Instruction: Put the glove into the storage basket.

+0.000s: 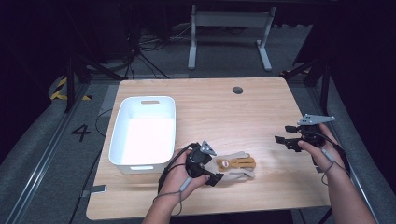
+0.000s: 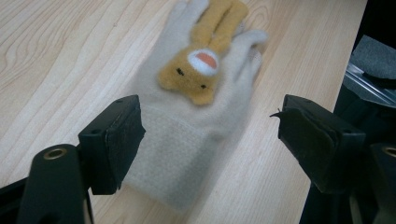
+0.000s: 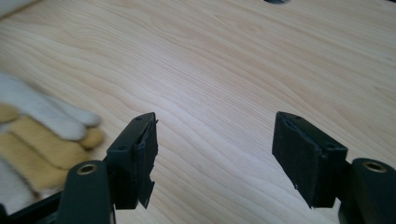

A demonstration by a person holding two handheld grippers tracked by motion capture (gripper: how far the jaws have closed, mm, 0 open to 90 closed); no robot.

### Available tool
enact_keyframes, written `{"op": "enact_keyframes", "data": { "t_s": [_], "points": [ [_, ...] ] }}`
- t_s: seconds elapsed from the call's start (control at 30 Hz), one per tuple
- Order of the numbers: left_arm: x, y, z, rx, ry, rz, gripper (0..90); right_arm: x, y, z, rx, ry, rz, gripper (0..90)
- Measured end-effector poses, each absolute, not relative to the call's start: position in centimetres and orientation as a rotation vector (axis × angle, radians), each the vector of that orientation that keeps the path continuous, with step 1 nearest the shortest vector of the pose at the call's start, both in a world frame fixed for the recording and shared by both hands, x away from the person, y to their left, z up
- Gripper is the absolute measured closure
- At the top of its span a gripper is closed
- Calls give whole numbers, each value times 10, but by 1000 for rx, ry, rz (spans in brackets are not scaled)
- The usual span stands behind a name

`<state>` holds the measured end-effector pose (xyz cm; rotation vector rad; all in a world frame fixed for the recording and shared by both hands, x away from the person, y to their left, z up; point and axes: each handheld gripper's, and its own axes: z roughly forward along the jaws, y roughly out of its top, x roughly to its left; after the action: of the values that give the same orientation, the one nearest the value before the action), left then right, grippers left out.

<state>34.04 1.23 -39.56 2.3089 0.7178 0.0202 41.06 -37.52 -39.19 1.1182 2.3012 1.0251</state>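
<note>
Hovering over the glove [image 2: 187, 135], the left claw [image 2: 210, 135] has its jaws spread wide, one on each side of the cuff and not yet gripping it. That looks like a line-up for a pinch at the cuff, the thickest and plainest part to grab. The glove lies flat near the front edge of the desk [image 1: 224, 107], just right of the white bin [image 1: 119, 135], fingers pointing toward the right edge. The bin sits by the left edge, open and close, so it's likely the drop target.

The right claw [image 3: 215, 154] is also spread, holding nothing, parked above bare wood toward the right edge, well apart from the cuff; the glove fingertips show at the left of its view. Probably kept clear to leave the left side room.

Glove look: cream knit, soft and limp, ribbed cuff, with a tan plush animal face sewn on the back, white muzzle with an orange-red patch, small dark eyes, tan strips running up the fingers. It will likely sag once lifted.
</note>
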Motion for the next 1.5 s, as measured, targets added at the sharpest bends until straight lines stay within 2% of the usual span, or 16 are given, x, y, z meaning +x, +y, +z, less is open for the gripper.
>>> {"op": "enact_keyframes", "data": {
  "t_s": [0.2,0.3,0.4,0.57,0.63,0.7,1.13,1.5],
  "points": [
    [342,11,-397,2315,714,27,227,415,-387,-398,1189,2276,964,344],
    [343,11,-398,2313,718,32,228,419,-393,-405,1316,2290,1002,309],
    [345,11,-400,2312,719,42,226,421,-392,-409,1247,2289,913,264],
    [346,11,-401,2304,732,26,238,421,-392,-414,1305,2334,874,249],
    [347,11,-401,2301,731,43,237,419,-392,-419,1333,2325,842,180],
    [346,10,-401,2297,729,52,236,419,-391,-420,1348,2304,834,158],
    [356,4,-422,2280,692,72,202,419,-392,-417,1366,2280,896,201],
    [354,-11,-432,2369,631,145,166,419,-389,-415,1337,2292,935,211]
  ]
}}
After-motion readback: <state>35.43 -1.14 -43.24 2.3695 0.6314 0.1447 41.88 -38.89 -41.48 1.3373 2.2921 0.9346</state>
